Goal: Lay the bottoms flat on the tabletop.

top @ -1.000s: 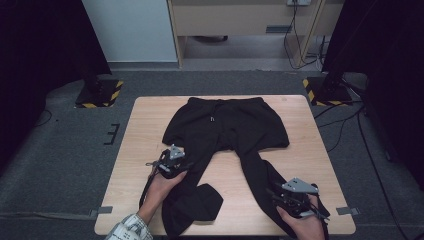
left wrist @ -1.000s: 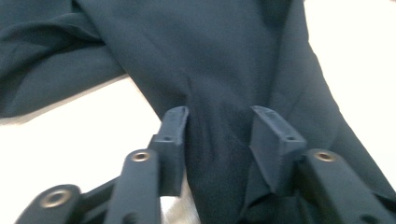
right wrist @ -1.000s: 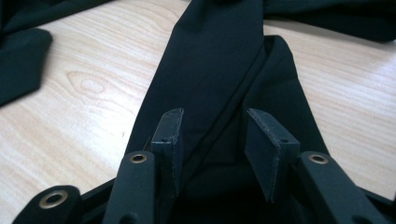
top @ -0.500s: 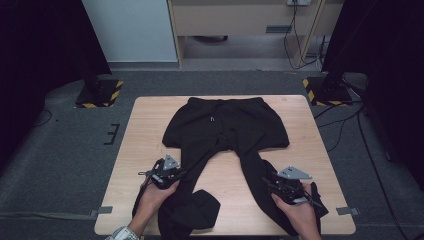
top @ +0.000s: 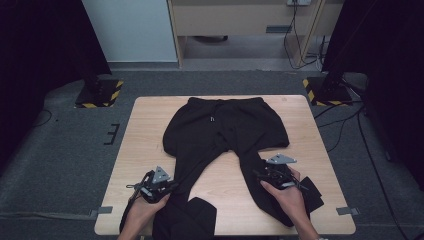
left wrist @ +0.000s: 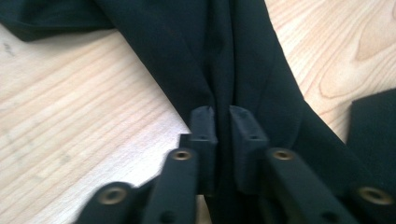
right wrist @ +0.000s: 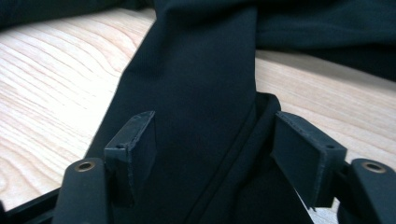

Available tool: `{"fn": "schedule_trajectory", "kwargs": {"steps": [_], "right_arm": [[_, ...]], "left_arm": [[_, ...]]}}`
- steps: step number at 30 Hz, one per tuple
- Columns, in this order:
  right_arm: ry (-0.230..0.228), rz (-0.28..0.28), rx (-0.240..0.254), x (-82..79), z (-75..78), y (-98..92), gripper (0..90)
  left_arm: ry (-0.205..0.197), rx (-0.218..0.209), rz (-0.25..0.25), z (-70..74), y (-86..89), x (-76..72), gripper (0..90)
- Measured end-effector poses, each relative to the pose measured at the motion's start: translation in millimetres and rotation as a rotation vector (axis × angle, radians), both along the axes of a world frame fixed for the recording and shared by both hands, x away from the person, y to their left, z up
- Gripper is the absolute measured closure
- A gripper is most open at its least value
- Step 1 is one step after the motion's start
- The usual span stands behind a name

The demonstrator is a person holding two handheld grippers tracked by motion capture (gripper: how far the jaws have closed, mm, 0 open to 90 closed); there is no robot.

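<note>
One pair of black trousers [top: 225, 132] lies spread on the light wooden table [top: 145, 135] in the middle of the high view, waistband toward the top of the frame with a small pale drawstring tip just below it. The cloth is matte and plain. The two legs run down toward the lower edge; the leg at lower left ends in a folded-over flap near the table's front edge, and the leg at lower right bends outward into a crumpled end beside the person's hand.

The left gripper [top: 167, 186] sits at the lower left of the high view against the outer edge of that leg. In the left gripper view its jaws are nearly together, pinching a raised fold of the black cloth [left wrist: 223, 93] between the pads. The right gripper [top: 265, 175] rests on the other leg at lower right. In the right gripper view its jaws have just been opening and stand wide, the trouser leg [right wrist: 196, 93] with its seam lying between them, the pads clear of it.

The leg ends are partly covered by the two hands and forearms, which the bottom edge cuts off. Folds in the black cloth are hard to make out in the high view.

Counted: one pair of trousers, two grippers, one table.
</note>
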State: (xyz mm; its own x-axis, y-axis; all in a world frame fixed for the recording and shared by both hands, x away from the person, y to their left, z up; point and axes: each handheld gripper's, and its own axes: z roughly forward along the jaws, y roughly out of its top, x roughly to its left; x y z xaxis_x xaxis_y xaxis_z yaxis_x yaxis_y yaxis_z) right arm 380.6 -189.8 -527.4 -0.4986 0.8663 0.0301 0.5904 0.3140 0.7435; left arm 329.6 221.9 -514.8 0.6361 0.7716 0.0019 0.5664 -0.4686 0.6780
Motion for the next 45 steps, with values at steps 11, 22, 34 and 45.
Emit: {"fn": "schedule_trajectory", "kwargs": {"steps": [11, 22, 34, 45], "right_arm": [[0.011, 0.015, -0.010, 0.0, -4.1, -3.0, 61.9], [0.053, 0.065, 0.006, -26.8, 0.0, -19.0, 83.6], [0.014, 0.036, 0.012, -76.0, 14.3, -49.7, 62.0], [-0.008, 0.023, 0.026, -45.0, 12.7, -34.6, 54.5]], "left_arm": [[-0.130, -0.050, 0.148, 1.8, 16.3, 8.3, 38.3], [-0.144, -0.017, 0.143, 2.2, 9.2, 35.9, 40.0], [-0.086, 0.002, 0.094, -14.2, -14.6, 75.5, 43.6], [0.008, -0.011, -0.007, -3.6, -11.3, 45.3, 86.2]]}}
